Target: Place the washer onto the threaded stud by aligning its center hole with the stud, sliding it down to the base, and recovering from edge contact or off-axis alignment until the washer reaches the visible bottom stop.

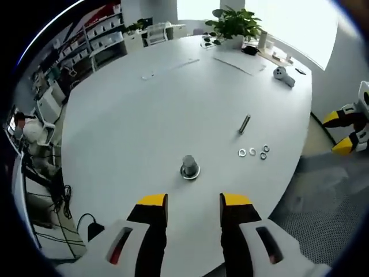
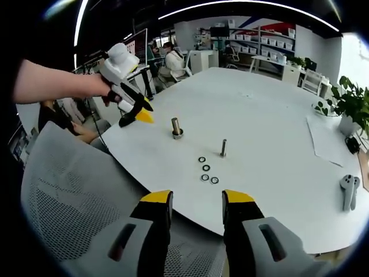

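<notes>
White table (image 1: 144, 115): washers (image 2: 206, 171) ahead of right gripper (image 2: 196, 202); both grippers parted, empty.

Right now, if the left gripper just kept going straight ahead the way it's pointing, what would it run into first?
Probably the stud standing on the white table. It sits dead ahead of the left gripper, centred between its open jaws. The washers lie off to the side, out of that line. Depth is hard to judge here.

Each tool (image 1: 194, 208) has black jaws with yellow tips on a white body with red-lit slots.
</notes>
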Motion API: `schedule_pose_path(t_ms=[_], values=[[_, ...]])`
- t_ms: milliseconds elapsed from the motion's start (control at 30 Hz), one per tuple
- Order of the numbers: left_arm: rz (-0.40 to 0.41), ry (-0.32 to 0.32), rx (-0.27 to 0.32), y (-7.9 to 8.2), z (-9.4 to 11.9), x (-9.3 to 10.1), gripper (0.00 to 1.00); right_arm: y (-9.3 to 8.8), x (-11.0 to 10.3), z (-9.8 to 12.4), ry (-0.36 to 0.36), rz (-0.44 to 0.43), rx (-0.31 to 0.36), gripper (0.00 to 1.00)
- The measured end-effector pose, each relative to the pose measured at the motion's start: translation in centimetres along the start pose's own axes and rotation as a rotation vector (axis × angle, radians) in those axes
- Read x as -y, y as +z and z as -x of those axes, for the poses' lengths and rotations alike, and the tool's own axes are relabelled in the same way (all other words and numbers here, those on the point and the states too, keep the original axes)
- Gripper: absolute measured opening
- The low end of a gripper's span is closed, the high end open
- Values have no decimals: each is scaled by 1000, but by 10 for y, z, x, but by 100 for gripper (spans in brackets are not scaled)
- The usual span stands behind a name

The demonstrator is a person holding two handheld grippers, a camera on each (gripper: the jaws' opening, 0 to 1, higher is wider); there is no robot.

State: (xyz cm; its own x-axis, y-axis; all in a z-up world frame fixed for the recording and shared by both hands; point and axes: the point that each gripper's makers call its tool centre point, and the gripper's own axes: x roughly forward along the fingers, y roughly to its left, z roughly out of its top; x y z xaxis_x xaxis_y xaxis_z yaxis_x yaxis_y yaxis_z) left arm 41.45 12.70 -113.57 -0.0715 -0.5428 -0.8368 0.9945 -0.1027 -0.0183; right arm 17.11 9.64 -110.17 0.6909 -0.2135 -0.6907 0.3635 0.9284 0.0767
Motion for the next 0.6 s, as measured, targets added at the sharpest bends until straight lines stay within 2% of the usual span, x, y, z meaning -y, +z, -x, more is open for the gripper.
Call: schedule_pose_path(t_ms=[133,233,367,600], values=[[51,-17,71,-5,17,5,35,-2,-1,1,-5,5,-12,37],[0,-19,89,-14,31,12,36,-4,1,2,-17,4,-20,38],[52,-54,139,-19,44,20,36,-7,5,-1,-31,6,-35,38],[52,-76,200,-29,62,28,37,-9,5,0,-30,-4,-54,38]])
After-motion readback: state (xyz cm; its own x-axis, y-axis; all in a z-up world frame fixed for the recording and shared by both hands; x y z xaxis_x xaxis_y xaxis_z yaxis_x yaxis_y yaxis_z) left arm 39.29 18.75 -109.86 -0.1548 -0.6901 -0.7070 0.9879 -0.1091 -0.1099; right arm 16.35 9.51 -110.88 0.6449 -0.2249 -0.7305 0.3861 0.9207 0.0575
